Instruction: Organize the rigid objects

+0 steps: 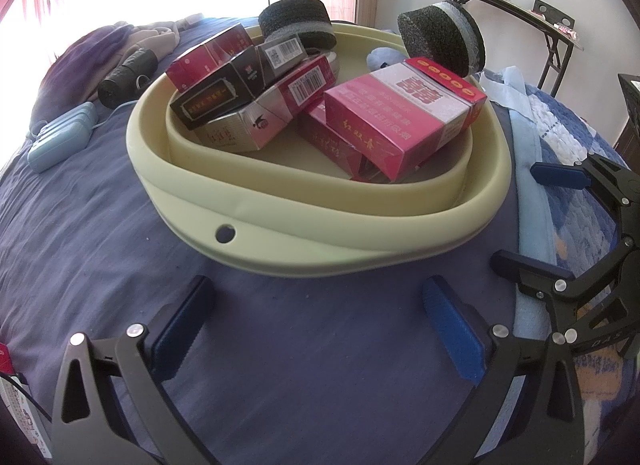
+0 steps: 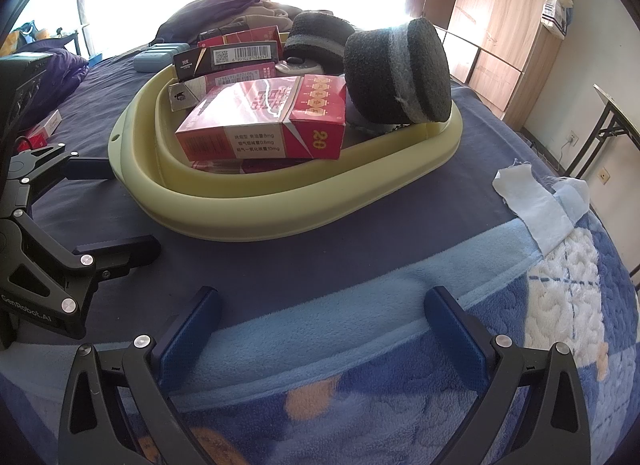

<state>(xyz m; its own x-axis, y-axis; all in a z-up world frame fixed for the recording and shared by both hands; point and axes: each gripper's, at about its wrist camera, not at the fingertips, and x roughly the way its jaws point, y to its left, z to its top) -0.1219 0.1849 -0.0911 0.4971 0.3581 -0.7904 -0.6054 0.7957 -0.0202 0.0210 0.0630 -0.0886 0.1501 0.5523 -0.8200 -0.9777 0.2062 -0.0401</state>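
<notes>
A pale green collapsible basin (image 1: 280,233) (image 2: 256,205) sits on the bed and holds several cigarette boxes. A big pink box (image 1: 404,121) (image 2: 264,121) lies on top at the near side. A black box (image 1: 216,97) (image 2: 224,59) rests on a silver and red one (image 1: 256,121). Two black round sponges (image 1: 440,41) (image 2: 396,69) lean on the far rim. My left gripper (image 1: 318,321) is open just short of the basin, nothing between its fingers. My right gripper (image 2: 320,329) is open over the blue blanket, also holding nothing; the left view shows it (image 1: 544,217) at the right.
The bed has a dark blue sheet (image 1: 100,225) and a patterned blue blanket (image 2: 520,305). A light blue case (image 1: 60,137), a black rolled item (image 1: 128,77) and piled clothes (image 2: 240,9) lie beyond. A red-white box (image 2: 44,131) lies left. A folding table (image 1: 520,13) stands right.
</notes>
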